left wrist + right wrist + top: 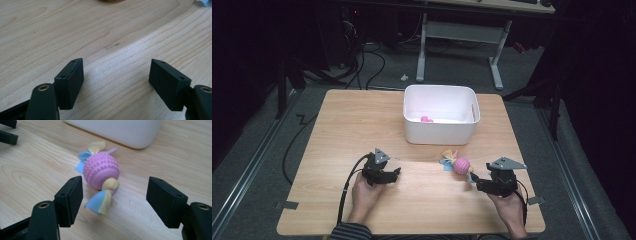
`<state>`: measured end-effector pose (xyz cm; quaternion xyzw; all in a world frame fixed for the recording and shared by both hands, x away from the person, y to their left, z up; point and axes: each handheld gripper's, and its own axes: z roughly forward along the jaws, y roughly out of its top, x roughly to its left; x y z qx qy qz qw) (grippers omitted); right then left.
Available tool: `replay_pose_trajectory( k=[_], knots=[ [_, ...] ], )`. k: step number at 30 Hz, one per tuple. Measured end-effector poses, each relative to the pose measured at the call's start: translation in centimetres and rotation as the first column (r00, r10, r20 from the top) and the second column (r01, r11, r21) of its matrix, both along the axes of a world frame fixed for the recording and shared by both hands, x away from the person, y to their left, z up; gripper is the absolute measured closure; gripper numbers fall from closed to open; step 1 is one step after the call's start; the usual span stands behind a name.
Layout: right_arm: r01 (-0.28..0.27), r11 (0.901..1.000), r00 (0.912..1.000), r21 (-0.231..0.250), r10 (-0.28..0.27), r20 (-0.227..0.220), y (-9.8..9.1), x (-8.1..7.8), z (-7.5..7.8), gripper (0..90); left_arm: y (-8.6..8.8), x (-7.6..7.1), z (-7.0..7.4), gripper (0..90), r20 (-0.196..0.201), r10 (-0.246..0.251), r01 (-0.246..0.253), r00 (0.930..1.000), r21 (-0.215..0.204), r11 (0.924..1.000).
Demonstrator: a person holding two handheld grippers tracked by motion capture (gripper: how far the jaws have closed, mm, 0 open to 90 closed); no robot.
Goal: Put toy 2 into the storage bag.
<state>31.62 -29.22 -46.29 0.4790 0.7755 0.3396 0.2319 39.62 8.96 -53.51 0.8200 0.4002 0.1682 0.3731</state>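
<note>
Two claws were held low over the bench point(362, 125), one in each hand. The right claw point(114, 195) was released, its jaws spread with nothing pressed between them, and it was aimed at the toy point(101, 173), which lay on the bench just ahead of the jaws and apart from both pads. That alignment was judged to be a reach for a pickup, the opening being wide enough to pass around the ball. The left claw point(116, 78) was likewise released and empty, its jaws well apart over bare wood, and it appeared to be parked out of the way of the right one.

The toy was a pink ball studded with small nubs, apparently rubber, with soft blue and yellow fabric tails knotted at either end; the nearer tail drooped toward the right claw. The nubs and rounded form were judged likely to give the flat black pads some grip, though the ball could roll.

Beyond the toy, farther from the right claw, stood a bin point(412, 131), white, smooth, rounded at the corners and seemingly plastic. Something pink point(426, 119) lay inside it, too small to be identified. The bin was taken to be where the toy was meant to go.
</note>
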Motion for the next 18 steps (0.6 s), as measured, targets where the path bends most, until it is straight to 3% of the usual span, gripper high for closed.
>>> replay_pose_trajectory(
  k=[18],
  knots=[
    [-0.071,0.9973,0.9958,-0.018,0.070,-0.059,1.9,2.4,0.0,28.7,0.0,0.0,0.0,28.3,-0.001,0.000,0.000,1.0000,-0.002,1.0000]
  ],
)
